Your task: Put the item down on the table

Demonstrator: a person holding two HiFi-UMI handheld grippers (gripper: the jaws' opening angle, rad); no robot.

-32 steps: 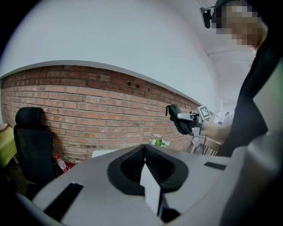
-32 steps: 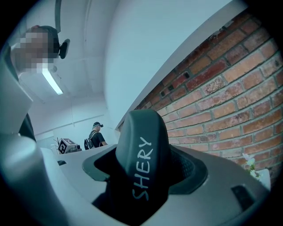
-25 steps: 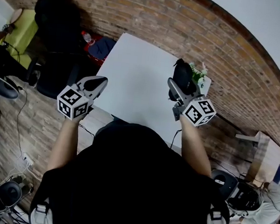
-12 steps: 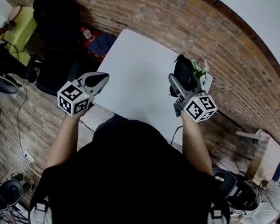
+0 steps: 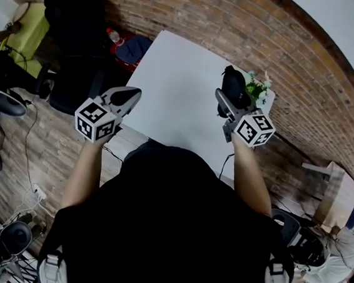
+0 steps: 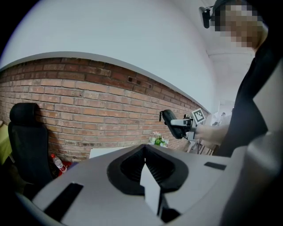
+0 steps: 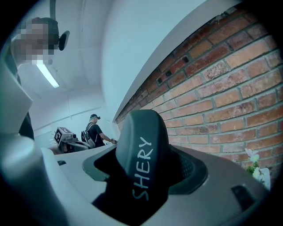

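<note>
My left claw (image 5: 129,95) is pinched shut with nothing in it. It hangs by the near left edge of the white table (image 5: 170,83). My right claw (image 5: 228,104) is squeezed tight on the dark case (image 5: 234,86). The case is up in the air over the right side of the table. Its long way sticks straight out of my claw, up toward the brick wall (image 5: 208,22). SHERY is written along it. I cannot see inside it. A little plant (image 5: 258,90) is just beside it.
</note>
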